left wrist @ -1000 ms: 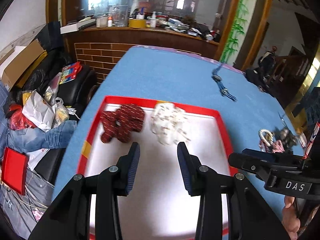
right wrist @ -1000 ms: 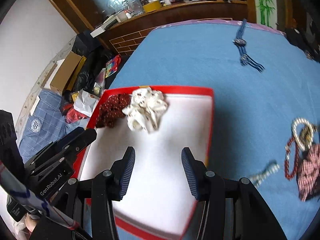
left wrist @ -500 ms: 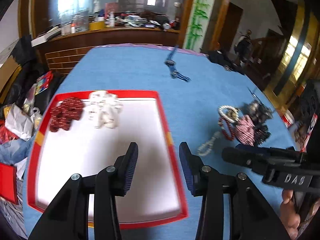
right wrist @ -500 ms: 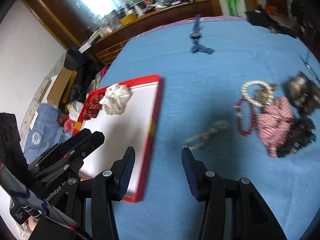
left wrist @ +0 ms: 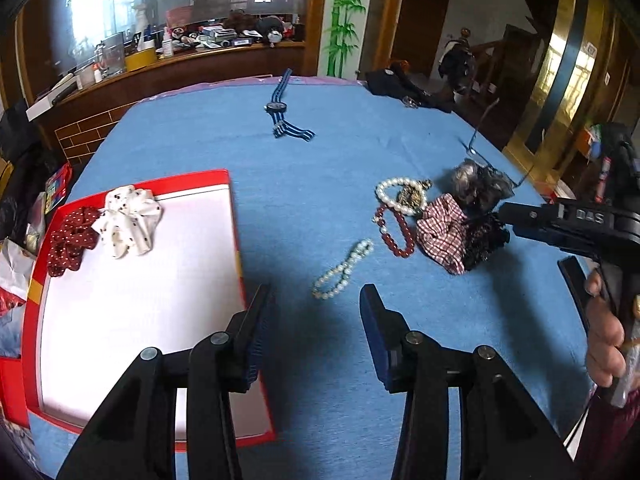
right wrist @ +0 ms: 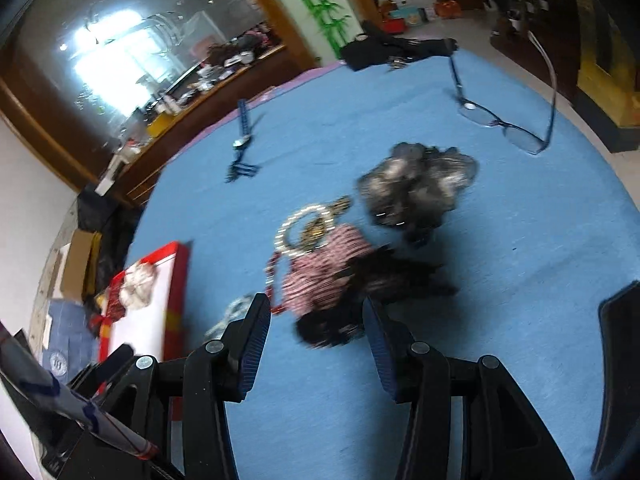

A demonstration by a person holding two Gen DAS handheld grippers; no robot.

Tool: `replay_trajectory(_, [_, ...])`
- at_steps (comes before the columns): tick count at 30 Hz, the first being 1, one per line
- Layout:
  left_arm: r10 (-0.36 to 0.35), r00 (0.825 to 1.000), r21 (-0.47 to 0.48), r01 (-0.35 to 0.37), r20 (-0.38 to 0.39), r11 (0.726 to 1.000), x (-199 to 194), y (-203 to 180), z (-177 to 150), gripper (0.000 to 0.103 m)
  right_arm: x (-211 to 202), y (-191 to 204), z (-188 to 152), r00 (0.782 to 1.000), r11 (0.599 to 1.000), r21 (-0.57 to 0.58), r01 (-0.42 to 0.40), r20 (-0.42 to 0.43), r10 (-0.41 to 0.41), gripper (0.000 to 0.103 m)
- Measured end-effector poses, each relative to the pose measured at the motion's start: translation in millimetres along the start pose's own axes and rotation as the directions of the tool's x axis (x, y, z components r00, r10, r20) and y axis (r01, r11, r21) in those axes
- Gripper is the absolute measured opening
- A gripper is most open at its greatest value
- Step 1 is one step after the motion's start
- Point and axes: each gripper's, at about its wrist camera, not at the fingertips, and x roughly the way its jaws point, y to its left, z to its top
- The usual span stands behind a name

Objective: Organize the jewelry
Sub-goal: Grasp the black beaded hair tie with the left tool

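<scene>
A red-rimmed white tray point(left wrist: 136, 304) holds a dark red dotted scrunchie point(left wrist: 70, 240) and a white dotted scrunchie point(left wrist: 128, 226) at its far end. On the blue cloth lie a loose pearl bracelet point(left wrist: 342, 270), a pearl ring bracelet point(left wrist: 394, 194), a red bead bracelet point(left wrist: 394, 232), a checked scrunchie point(left wrist: 442, 232), a black scrunchie point(left wrist: 482, 240) and a grey one point(left wrist: 476, 184). My left gripper point(left wrist: 314, 316) is open and empty, just short of the loose pearls. My right gripper point(right wrist: 314, 328) is open and empty over the checked scrunchie point(right wrist: 320, 276) and black scrunchie point(right wrist: 384, 276).
A blue striped watch point(left wrist: 282, 110) lies at the far side of the table. Eyeglasses point(right wrist: 504, 124) lie far right. A black garment point(left wrist: 404, 86) sits at the far edge. A cluttered wooden counter point(left wrist: 180, 64) stands behind, with boxes and bags on the floor at left.
Both grippers have swung right, away from the tray toward the pile of bracelets and scrunchies. Both stay open and empty.
</scene>
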Motion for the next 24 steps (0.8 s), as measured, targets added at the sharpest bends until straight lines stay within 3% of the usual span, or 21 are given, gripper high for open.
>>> replay_trajectory(6, [0.005, 1.0, 0.023, -0.005, -0.01, 1.0, 2.3, -8.0, -0.6, 0.043, 19.8, 1.5, -16.6, 0.99, 0.993, -0.018, -0.117, -0.088, 0.115, 0.052])
replay_trajectory(8, [0.006, 1.0, 0.022, -0.005, -0.013, 1.0, 3.3, -8.5, 0.5, 0.043, 13.6, 16.3, -30.8, 0.964, 0.968, -0.072, -0.241, -0.137, 0.229, 0.053])
replay_trajectory(10, [0.006, 1.0, 0.026, -0.006, -0.015, 1.0, 4.9, -10.6, 1.6, 0.043, 2.9, 25.0, -40.5, 0.917, 0.924, -0.088, -0.372, -0.187, 0.351, 0.053])
replay_trajectory(11, [0.004, 1.0, 0.028, -0.004, -0.018, 1.0, 6.1, -12.3, 2.2, 0.043, -3.6, 22.9, -41.6, 0.913, 0.919, -0.086, -0.385, -0.178, 0.366, 0.053])
replay_trajectory(15, [-0.02, 0.999, 0.045, 0.022, -0.041, 0.999, 12.1, -24.2, 1.2, 0.045, -32.0, 3.1, -30.6, 0.967, 0.963, -0.089, -0.254, -0.042, 0.251, 0.053])
replay_trajectory(21, [-0.141, 0.979, 0.118, 0.159, -0.146, 0.98, 32.8, -68.5, -7.0, 0.045, -34.9, -25.5, -29.0, 0.981, 0.981, -0.033, -0.194, -0.018, 0.193, 0.053])
replay_trajectory(24, [-0.143, 0.972, 0.165, 0.174, -0.186, 0.971, 45.6, -90.9, -12.0, 0.045, -34.0, -35.3, -29.0, 0.982, 0.982, -0.019, -0.187, -0.018, 0.187, 0.053])
